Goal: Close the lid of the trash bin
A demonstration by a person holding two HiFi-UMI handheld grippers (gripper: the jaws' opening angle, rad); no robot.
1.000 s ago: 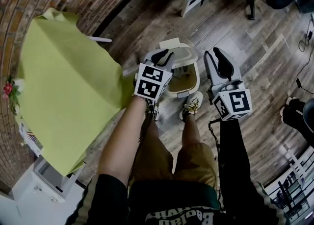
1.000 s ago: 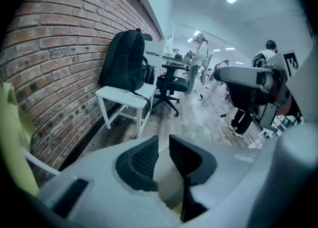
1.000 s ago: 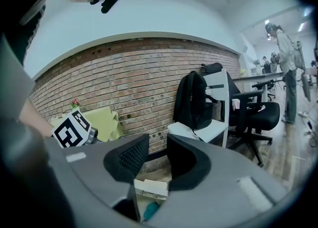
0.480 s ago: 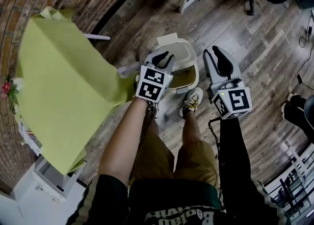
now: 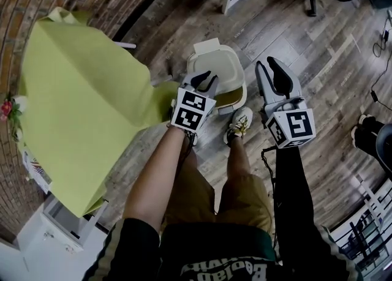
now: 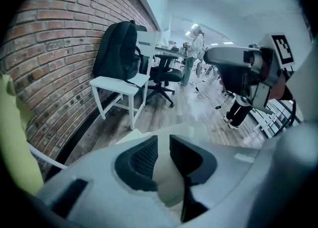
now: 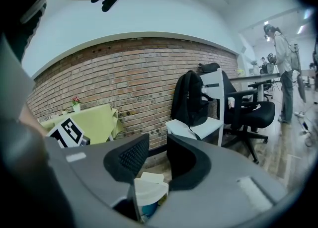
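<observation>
Lid vs. a second ago: the hinged cream lid (image 5: 214,65) stood up then and I could see well into the bin. It has since dropped over most of the opening.

Bin: the cream plastic trash bin (image 5: 240,93) sits on the grey wood plank floor (image 5: 306,47), just ahead of my operator's pale shoe (image 5: 240,128) and beside the yellow-green tablecloth (image 5: 86,108).

Left gripper (image 5: 204,78): it has pushed forward since the earlier frame and now hangs over the lid's near left part. Its jaws have just been opening and stand a little apart, clamping nothing. In its own view (image 6: 164,147) the lid (image 6: 166,172) fills the gap.

Right gripper (image 5: 268,63): roughly where it was, to the right of the bin. Its jaws are spread and empty in its own view (image 7: 158,155).

Still uncovered: a yellow-brown sliver of the bin's inside (image 5: 229,96) at the near edge.

Hard to make out: whether the left pads touch the lid, since the gripper hides the lid's near left edge. The right gripper view shows only a slice of the bin (image 7: 146,194).

Background: a black backpack (image 6: 119,48) on a white chair (image 6: 121,85).
</observation>
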